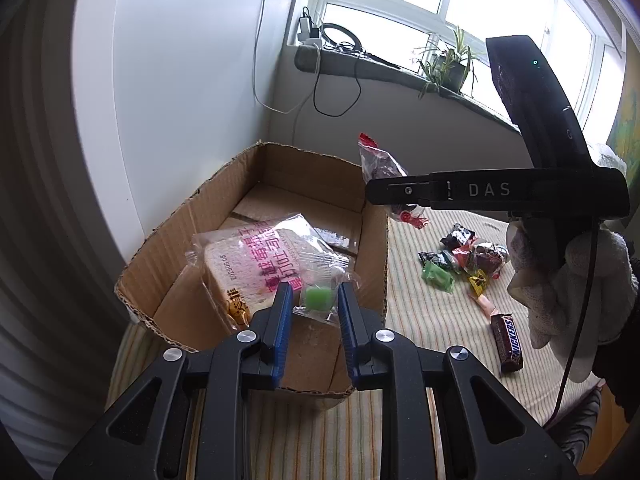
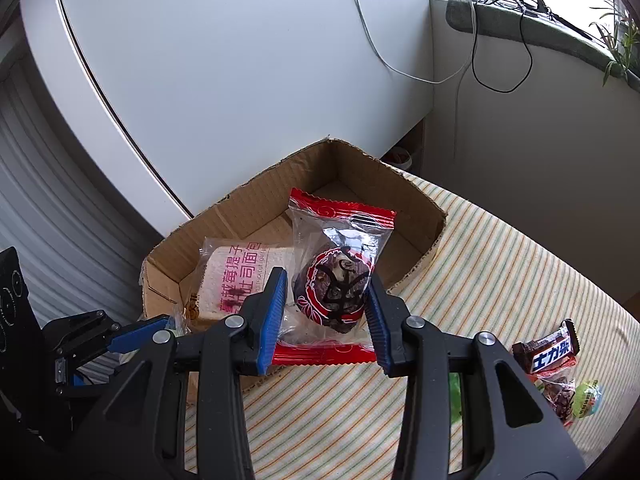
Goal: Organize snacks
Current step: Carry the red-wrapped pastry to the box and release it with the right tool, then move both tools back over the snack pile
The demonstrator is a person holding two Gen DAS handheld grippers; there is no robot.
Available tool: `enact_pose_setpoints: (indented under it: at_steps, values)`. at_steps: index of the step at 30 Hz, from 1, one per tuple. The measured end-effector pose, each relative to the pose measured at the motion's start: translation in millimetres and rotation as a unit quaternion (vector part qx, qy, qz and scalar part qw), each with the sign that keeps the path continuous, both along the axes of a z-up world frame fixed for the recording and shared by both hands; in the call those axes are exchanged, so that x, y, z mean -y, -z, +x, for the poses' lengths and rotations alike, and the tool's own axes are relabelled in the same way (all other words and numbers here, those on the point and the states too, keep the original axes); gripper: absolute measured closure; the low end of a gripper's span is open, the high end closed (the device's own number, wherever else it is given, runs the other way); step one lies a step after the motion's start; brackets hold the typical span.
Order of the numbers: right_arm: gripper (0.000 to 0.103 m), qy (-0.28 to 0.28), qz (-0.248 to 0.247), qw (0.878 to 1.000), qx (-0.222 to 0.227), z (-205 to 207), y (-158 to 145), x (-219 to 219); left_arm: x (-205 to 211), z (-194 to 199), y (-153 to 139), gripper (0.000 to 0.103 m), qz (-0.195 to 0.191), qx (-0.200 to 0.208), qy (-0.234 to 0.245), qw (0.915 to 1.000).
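Access to cardboard box (image 2: 424,216)
Top open; far half of floor bare. Bread packet (image 2: 232,276) filled near corner; white cabinet (image 2: 240,60) stood just behind.

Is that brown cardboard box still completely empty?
No, the brown cardboard box already holds a clear-wrapped pack of sliced bread with pink lettering lying on its bottom.

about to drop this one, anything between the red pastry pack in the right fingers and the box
Nothing visible blocks it. The red pastry pack hangs over the cardboard box, whose top is open; only the bread packet lies inside, to the left.
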State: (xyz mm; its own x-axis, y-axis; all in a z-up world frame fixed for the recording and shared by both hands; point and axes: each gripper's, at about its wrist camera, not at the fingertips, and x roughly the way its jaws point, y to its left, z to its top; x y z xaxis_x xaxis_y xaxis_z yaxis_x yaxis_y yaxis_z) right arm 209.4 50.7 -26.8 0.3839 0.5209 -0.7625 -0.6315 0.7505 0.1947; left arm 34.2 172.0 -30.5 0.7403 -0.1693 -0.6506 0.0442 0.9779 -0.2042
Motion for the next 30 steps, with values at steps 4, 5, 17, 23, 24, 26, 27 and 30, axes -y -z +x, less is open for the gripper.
enact_pose_setpoints:
  at_steps: [4, 5, 17, 23, 24, 26, 27, 30]
  values:
    - [0.062, -0.005, -0.004, 1.000, -0.004, 1.7, 4.8, -8.2, -1.2, 2.1, 1.3, 0.081, -0.002, -0.001, -0.001, 1.0000]
    - [0.062, -0.005, -0.005, 1.000, -0.002, 1.5, 5.0, -9.4, -1.7, 2.6, 1.3, 0.081, -0.003, -0.001, -0.002, 1.0000]
    - [0.033, 0.004, 0.007, 1.000, 0.012, -2.2, -4.1, 0.1, -6.1, 0.9, -1.8, 0.052, -0.011, 0.007, -0.024, 0.9996]
    - [0.032, 0.018, 0.012, 1.000, 0.009, -5.3, -6.9, 25.0, -2.5, -2.8, -3.9, 0.052, -0.012, 0.009, -0.026, 0.9996]
    - [0.032, 0.021, 0.014, 1.000, 0.009, -6.3, -8.0, 29.9, -1.4, -3.8, -4.4, 0.052, -0.013, 0.009, -0.025, 0.9996]
    - [0.032, 0.027, 0.018, 0.999, 0.009, -9.2, -10.9, 39.4, 1.5, -5.1, -5.6, 0.052, -0.014, 0.009, -0.024, 0.9996]
    - [0.032, 0.030, 0.020, 0.999, 0.010, -11.0, -12.8, 45.1, 3.0, -6.5, -6.2, 0.052, -0.015, 0.009, -0.023, 0.9996]
    - [0.032, 0.040, 0.021, 0.999, 0.014, -18.2, -18.8, 63.1, 9.1, -9.6, -8.8, 0.047, -0.017, 0.011, -0.018, 0.9996]
